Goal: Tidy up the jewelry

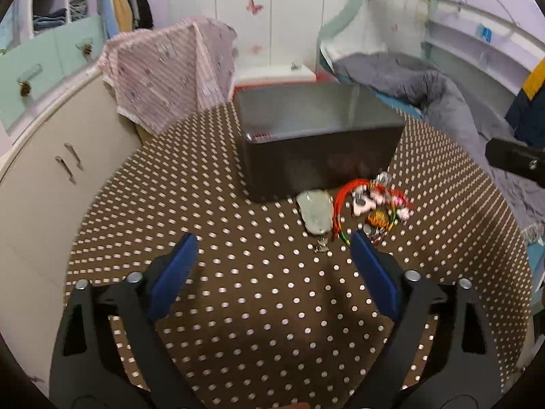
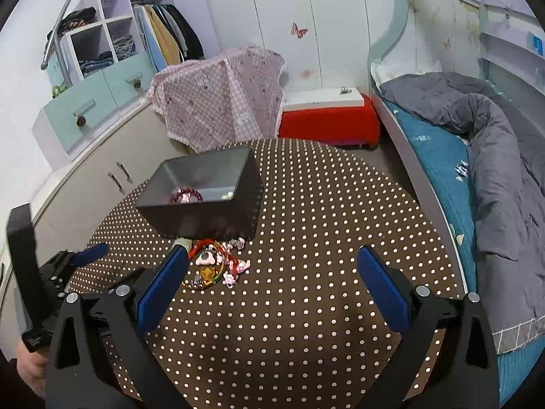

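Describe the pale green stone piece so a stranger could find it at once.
Start at the dark open box on the brown polka-dot tablecloth. Just in front of the box lies a tangle of jewelry. At that tangle's left edge sits the pale green stone piece, smooth, milky and plain, unlike the red cords and pink charms beside it.

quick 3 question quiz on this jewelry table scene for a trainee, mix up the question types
1. True or false: the dark box already has a beaded bracelet inside.
2. Multiple choice: the jewelry pile lies (A) inside the box, (B) on the dotted tablecloth just in front of the box, (C) on the bed.
3. Short answer: is the left gripper or the right gripper holding anything?

Key
1. True: a dark red beaded bracelet lies on the box floor, seen in the right wrist view.
2. B.
3. No: both stand open above the cloth with nothing between the pads.
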